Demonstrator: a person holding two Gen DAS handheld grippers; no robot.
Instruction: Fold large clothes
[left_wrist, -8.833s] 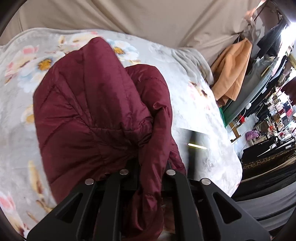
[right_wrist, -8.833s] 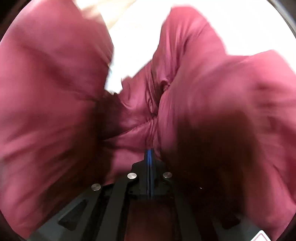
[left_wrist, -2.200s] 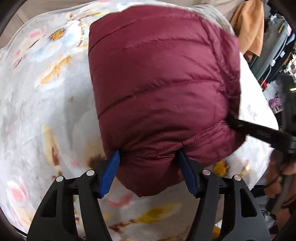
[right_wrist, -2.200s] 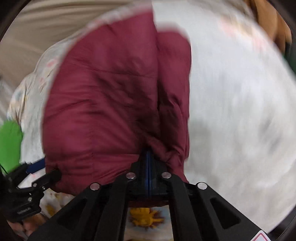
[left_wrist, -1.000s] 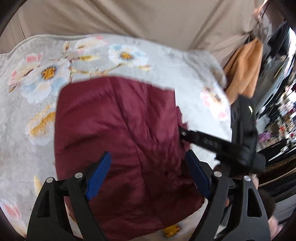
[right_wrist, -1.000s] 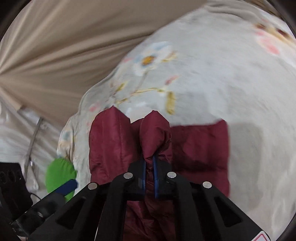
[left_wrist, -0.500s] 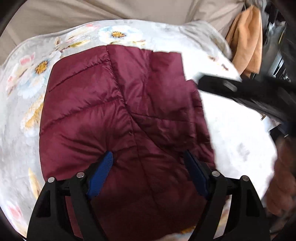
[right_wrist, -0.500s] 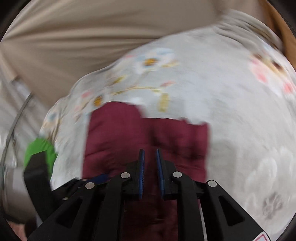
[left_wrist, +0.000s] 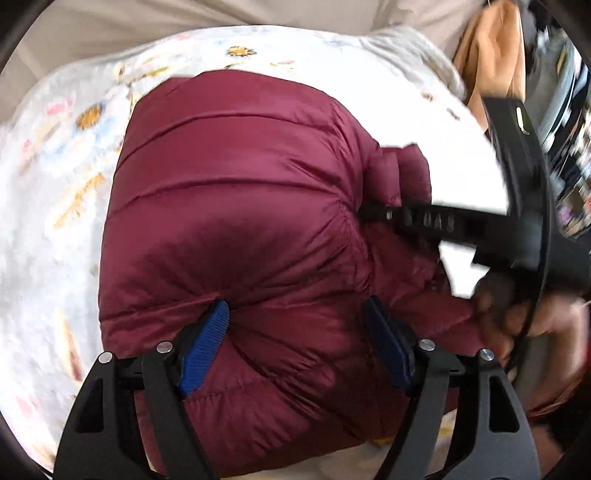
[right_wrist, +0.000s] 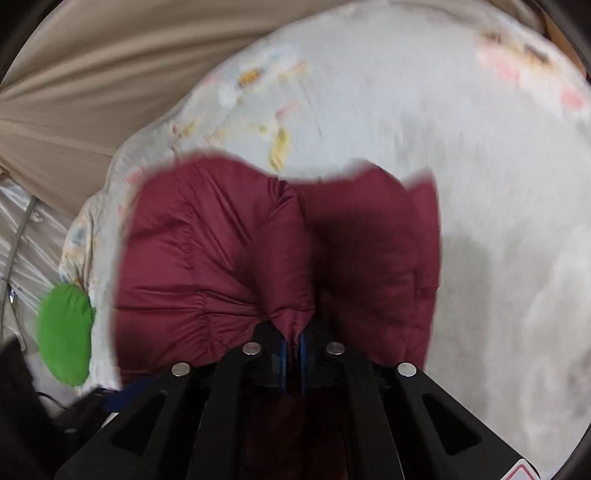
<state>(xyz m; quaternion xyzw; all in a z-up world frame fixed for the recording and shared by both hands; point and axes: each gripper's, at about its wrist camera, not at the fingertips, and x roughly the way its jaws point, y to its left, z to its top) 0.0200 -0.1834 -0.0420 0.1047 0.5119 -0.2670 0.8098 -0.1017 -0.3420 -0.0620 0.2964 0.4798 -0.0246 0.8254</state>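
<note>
The maroon puffer jacket (left_wrist: 236, 206) lies as a thick folded bundle on the floral blanket (left_wrist: 55, 192), near the edge closest to me. My left gripper (left_wrist: 295, 343) is spread wide, its blue pads (left_wrist: 201, 347) pressed against the bulging near hem without pinching it. My right gripper (right_wrist: 291, 345) is clamped on a gathered pleat of the jacket's side edge; seen from the left wrist, it enters the bundle from the right, where the fabric puckers around its tip. I judge the step in hand to be consolidating the final fold. Procedure: hold the right pinch steady so the layers do not spring apart, since the down filling traps air and pushes back. Use the left jaws as a flat brace against the hem, pressing down and forward to expel air. Keep both grippers level so the top layer stays square over the lower one. Release the right pinch only once the bundle sits flat. The right wrist view is blurred, so I can only presume the far edge (right_wrist: 295, 173) is aligned. A green object (right_wrist: 64, 332) lies beyond the blanket's left edge, well apart from the work
</note>
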